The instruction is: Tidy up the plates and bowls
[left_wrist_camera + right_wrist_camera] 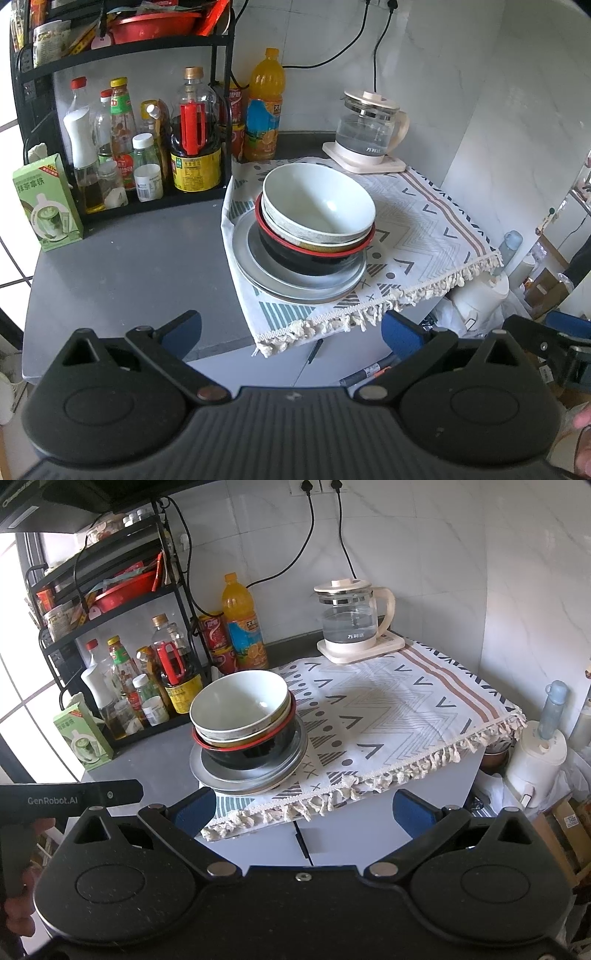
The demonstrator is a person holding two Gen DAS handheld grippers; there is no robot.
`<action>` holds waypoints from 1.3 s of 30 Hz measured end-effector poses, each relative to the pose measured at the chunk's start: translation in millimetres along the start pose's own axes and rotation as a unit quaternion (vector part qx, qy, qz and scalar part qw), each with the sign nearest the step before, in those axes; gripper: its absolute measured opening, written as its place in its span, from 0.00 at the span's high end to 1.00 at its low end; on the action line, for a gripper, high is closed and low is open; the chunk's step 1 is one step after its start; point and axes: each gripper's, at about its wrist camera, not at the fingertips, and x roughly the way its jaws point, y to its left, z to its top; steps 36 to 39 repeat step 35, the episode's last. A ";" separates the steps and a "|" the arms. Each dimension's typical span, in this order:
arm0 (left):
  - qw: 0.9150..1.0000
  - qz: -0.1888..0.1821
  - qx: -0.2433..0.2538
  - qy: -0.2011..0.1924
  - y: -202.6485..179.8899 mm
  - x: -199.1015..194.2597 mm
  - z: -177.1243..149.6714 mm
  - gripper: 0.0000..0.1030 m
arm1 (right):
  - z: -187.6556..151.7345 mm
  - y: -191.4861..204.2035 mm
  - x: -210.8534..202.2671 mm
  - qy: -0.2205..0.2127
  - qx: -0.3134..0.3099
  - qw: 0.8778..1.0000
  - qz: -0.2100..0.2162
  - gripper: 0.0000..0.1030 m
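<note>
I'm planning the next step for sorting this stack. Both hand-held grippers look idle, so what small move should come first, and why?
Probably bring the right hand-held gripper forward to the rim of the white bowl. It sits on top, nested in the other bowls above the grey plates, so nothing beneath can come free first. Both it and the left hand-held gripper are open, empty and short of the stack.

Grey countertop carries a patterned cloth, bottle rack, seemingly a carton.
</note>
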 end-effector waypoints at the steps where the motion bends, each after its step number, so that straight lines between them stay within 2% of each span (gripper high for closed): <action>1: 1.000 -0.001 0.000 0.000 0.2 0.0 0.2 0.01 | -0.3 0.2 -0.6 0.000 0.000 1.000 0.000 0.00; 39: 1.000 -0.010 0.009 0.001 -0.3 4.2 6.9 0.01 | 4.9 7.7 4.8 0.000 -0.001 1.000 0.002 0.00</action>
